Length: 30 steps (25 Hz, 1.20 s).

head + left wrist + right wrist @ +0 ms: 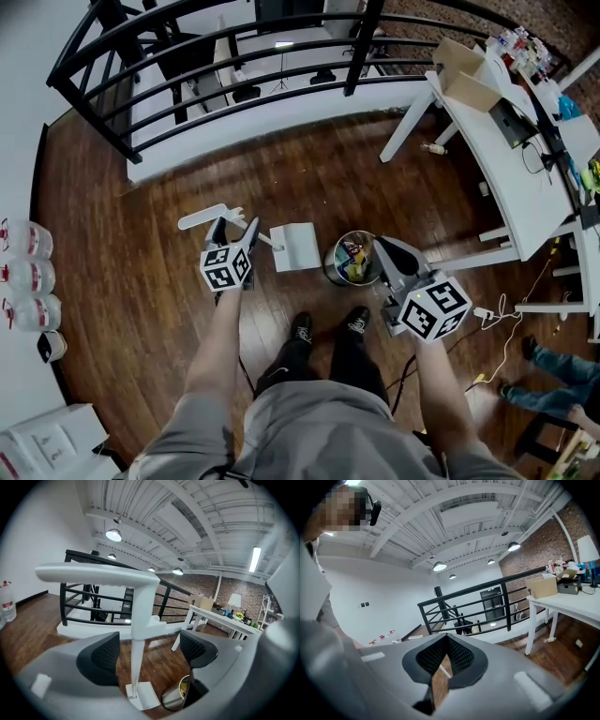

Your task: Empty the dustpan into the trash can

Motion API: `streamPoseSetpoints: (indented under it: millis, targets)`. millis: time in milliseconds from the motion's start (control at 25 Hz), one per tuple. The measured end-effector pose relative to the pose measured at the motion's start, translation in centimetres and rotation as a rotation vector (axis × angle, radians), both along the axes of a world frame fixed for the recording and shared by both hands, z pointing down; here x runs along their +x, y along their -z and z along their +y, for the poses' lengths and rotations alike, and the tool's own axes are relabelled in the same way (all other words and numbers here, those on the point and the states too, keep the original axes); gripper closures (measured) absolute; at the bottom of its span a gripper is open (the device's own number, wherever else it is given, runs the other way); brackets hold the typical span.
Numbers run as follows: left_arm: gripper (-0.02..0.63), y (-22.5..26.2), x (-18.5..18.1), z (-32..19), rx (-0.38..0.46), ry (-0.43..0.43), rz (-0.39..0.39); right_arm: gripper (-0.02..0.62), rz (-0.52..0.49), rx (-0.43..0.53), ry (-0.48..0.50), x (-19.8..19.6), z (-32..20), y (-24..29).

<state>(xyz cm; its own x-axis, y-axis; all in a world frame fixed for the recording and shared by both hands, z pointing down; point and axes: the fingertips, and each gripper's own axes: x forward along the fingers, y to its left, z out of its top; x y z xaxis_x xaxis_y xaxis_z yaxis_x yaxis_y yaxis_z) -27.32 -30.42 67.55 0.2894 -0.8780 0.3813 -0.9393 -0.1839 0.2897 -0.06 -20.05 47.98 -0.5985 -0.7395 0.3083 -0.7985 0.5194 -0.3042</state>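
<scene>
Left claw [150,651] released; dustpan handle [138,620] between its jaws, untouched. Right claw [446,660] clenched, empty.

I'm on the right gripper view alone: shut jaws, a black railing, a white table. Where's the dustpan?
Observer: The head view shows the dustpan standing on the wood floor, just beyond the left gripper.
Operator: Has the left gripper got it?
Observer: No. Its own view shows the jaws wide apart, with the dustpan's upright handle between the pads, touching neither.
Operator: And the trash can?
Observer: The trash can stands right beside the pan, on the side of the right gripper, with colourful rubbish in it.
</scene>
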Motion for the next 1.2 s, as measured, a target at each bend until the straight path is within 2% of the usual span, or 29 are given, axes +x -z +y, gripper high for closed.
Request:
streamPoseSetpoints:
  millis: [80, 160, 240, 320, 440, 480, 640, 760, 920, 1200]
  targets:
    - [0.218, -0.8, 0.7, 2.1, -0.038, -0.029, 0.013, 0.595, 0.003, 0.013, -0.01, 0.4, -0.1, 0.5]
    - [0.263, -1.1, 2.6, 4.3, -0.075, -0.095, 0.021, 0.595, 0.004, 0.03, -0.026, 0.9, -0.3, 1.2]
    - [0.34, -0.7, 5.2, 6.2, -0.089, -0.181, 0.023, 0.595, 0.003, 0.048, -0.045, 1.6, -0.4, 1.9]
    - [0.419, 0.7, 8.2, 7.4, -0.068, -0.274, 0.022, 0.595, 0.001, 0.069, -0.064, 2.2, -0.3, 2.7]
    - [0.585, 5.0, 13.0, 8.3, 0.03, -0.433, 0.015, 0.595, -0.008, 0.099, -0.098, 3.1, 0.1, 3.8]
    - [0.6, 6.9, 14.7, 8.3, 0.067, -0.492, 0.023, 0.595, -0.01, 0.109, -0.109, 3.5, 0.2, 4.2]
    - [0.601, 16.0, 21.4, 8.1, 0.206, -0.71, 0.071, 0.595, 0.007, 0.151, -0.157, 5.4, 0.5, 5.9]
    - [0.601, 22.4, 25.0, 8.3, 0.294, -0.807, 0.089, 0.595, 0.011, 0.176, -0.195, 6.8, 0.8, 7.1]
    - [0.601, 27.4, 28.1, 8.8, 0.346, -0.879, 0.107, 0.595, 0.014, 0.215, -0.235, 8.3, 1.1, 8.7]
    - [0.601, 29.6, 30.6, 9.3, 0.347, -0.931, 0.087, 0.595, 0.031, 0.26, -0.255, 9.7, 1.5, 10.6]
